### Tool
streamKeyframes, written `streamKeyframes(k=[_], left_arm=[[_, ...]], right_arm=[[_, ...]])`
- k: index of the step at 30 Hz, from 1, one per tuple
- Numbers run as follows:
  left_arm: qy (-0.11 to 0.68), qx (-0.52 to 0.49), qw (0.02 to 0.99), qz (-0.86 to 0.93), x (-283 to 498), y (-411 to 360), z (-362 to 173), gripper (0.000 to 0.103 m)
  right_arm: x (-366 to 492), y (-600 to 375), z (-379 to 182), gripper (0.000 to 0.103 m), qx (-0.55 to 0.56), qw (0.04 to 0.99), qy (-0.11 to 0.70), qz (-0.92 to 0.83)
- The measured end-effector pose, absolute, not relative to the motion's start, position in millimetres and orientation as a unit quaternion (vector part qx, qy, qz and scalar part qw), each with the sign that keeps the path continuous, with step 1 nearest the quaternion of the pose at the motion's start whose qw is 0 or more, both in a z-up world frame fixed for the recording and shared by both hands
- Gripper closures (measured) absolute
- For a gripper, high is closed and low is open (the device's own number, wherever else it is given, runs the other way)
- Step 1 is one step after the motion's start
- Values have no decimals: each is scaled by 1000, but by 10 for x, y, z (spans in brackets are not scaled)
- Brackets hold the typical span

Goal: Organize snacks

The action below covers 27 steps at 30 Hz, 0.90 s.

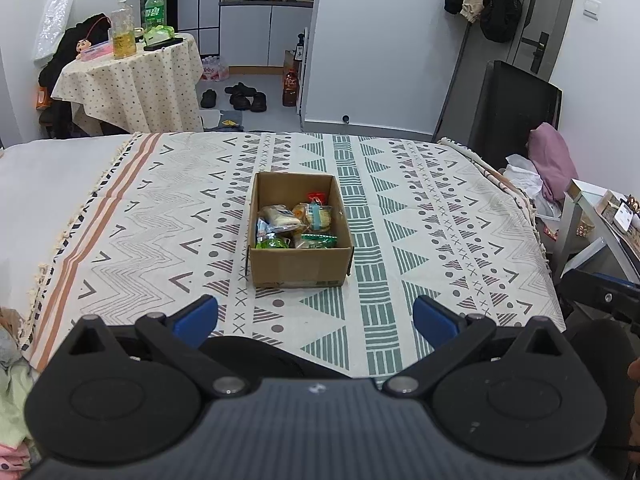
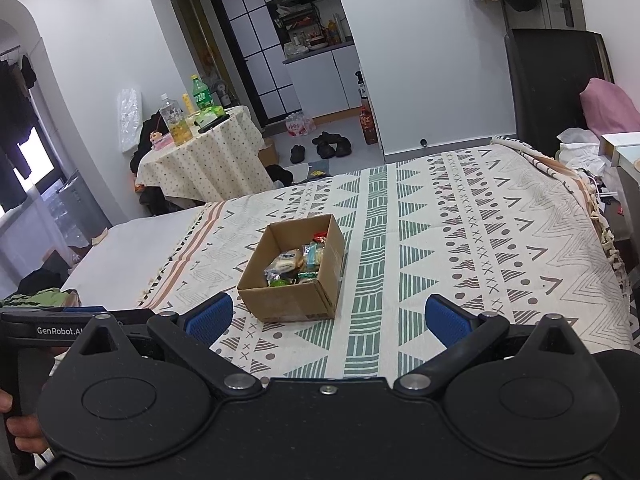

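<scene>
An open cardboard box stands on the patterned cloth in the middle of the bed. Several wrapped snacks lie inside it. The box also shows in the right wrist view, with the snacks in it. My left gripper is open and empty, held back from the box's near side. My right gripper is open and empty, near the box's front right corner. The left gripper's body shows at the left of the right wrist view.
A small round table with bottles stands beyond the bed at the left. Shoes lie on the floor. A black chair and a pile of clothes are at the right, beside a side table.
</scene>
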<state>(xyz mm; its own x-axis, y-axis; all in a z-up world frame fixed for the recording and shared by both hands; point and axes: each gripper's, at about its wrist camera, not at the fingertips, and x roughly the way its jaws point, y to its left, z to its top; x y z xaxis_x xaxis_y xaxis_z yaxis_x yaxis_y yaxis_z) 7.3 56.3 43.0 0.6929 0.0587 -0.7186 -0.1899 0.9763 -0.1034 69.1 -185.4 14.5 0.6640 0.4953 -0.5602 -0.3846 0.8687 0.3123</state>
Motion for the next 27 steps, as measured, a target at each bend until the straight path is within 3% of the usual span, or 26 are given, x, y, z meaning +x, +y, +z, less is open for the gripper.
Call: streamKeyframes(k=[27], left_arm=[[379,-74,920,61,103,442,486,0]], right_arm=[[704,-1938,182,0,88,910,330,236]])
